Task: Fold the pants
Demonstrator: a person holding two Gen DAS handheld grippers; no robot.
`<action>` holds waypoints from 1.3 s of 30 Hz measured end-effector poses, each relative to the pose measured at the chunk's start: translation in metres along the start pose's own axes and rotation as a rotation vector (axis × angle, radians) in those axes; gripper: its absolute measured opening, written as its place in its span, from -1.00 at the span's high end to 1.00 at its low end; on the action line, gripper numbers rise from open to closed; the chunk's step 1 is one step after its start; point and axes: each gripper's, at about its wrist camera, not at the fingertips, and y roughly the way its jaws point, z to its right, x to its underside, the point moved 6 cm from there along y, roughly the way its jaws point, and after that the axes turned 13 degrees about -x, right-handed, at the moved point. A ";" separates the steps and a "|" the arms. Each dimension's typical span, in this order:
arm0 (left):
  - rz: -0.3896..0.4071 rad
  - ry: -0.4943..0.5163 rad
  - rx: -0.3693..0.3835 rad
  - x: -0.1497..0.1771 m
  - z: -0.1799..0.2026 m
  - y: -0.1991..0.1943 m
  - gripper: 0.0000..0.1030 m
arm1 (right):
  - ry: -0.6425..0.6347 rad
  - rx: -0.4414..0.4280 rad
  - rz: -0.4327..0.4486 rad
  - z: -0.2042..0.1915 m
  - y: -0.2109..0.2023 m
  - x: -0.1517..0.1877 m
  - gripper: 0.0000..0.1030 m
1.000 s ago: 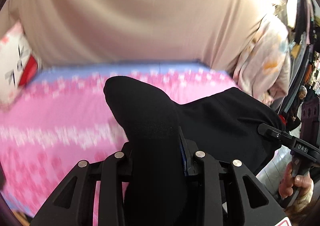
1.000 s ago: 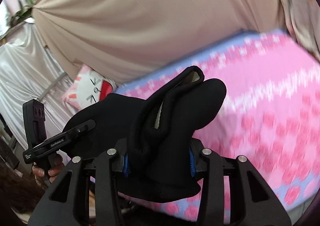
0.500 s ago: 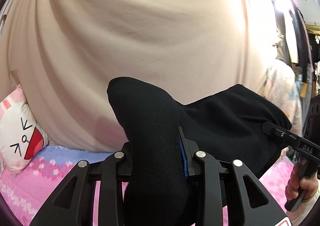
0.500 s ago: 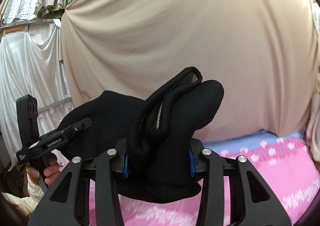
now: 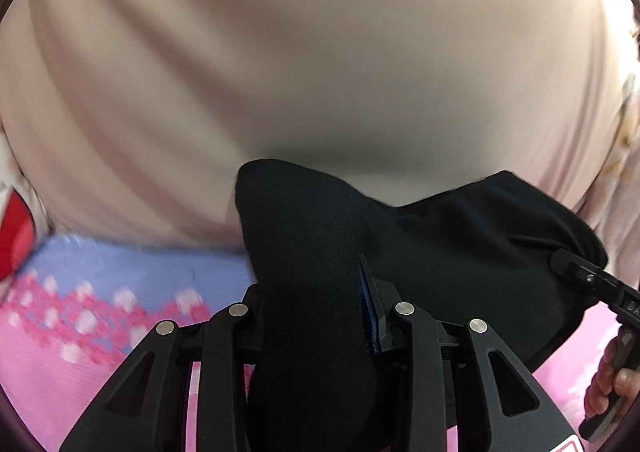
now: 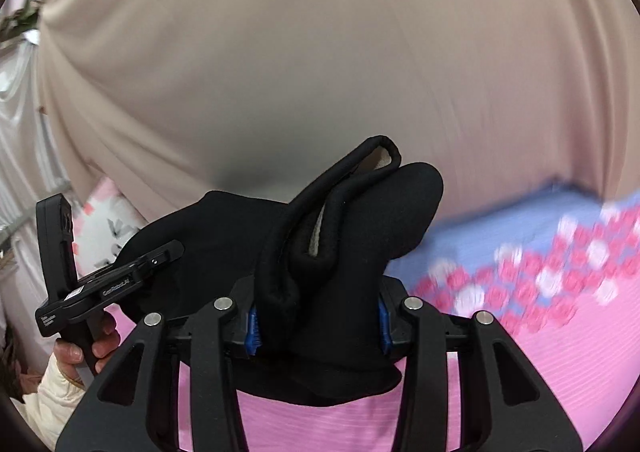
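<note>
Both jaws are pinched on the black pants point(image 5: 312, 292) — held up over the pink bed point(image 6: 540, 352). Left gripper point(image 5: 316, 316) jaws were just loosened a bit — cloth could be dropped.

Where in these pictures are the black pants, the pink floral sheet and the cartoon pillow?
black pants point(image 6: 352, 219): right wrist view, bunched fabric above the jaws.
pink floral sheet point(image 6: 560, 352): right wrist view, plain pink stretch at lower right.
cartoon pillow point(image 6: 108, 219): right wrist view, white face at left.

Beige draped cloth point(image 5: 320, 51), pink floral bedsheet point(image 6: 560, 332), cartoon-face pillow point(image 6: 108, 219)
</note>
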 end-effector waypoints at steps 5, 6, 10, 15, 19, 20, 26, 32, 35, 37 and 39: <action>-0.175 0.044 -0.065 0.060 0.000 0.065 0.32 | 0.143 0.064 -0.171 0.055 0.043 0.062 0.16; -0.179 0.057 -0.079 0.069 -0.001 0.068 0.18 | 0.195 0.041 -0.191 0.062 0.045 0.068 0.09; -0.192 -0.003 -0.135 0.083 -0.021 0.066 -0.61 | 0.280 0.015 -0.209 0.074 0.048 0.073 -0.19; -0.333 -0.136 -0.100 0.090 -0.055 0.055 -0.80 | 0.361 0.069 -0.146 0.076 0.002 0.070 -0.34; -0.346 -0.205 -0.155 0.087 -0.100 -0.001 -0.77 | 0.219 0.322 -0.055 0.064 -0.061 0.055 -0.39; -0.330 -0.224 -0.164 0.083 -0.108 -0.015 -0.77 | 0.176 0.343 -0.040 0.056 -0.069 0.049 -0.31; -0.224 -0.080 -0.098 0.052 -0.056 -0.049 -0.77 | 0.027 0.124 -0.138 -0.026 -0.022 0.034 0.46; -0.470 -0.058 -0.137 0.130 -0.036 0.034 -0.69 | 0.179 0.153 -0.207 0.047 0.021 0.088 0.95; -0.407 -0.065 -0.133 0.130 -0.046 0.028 -0.79 | 0.203 0.133 -0.220 0.048 0.016 0.088 0.96; -0.407 -0.062 -0.136 0.130 -0.047 0.025 -0.79 | 0.192 0.137 -0.222 0.048 0.016 0.088 0.95; -0.399 -0.067 -0.155 0.128 -0.053 0.018 -0.72 | 0.239 0.131 -0.209 0.047 0.005 0.086 0.95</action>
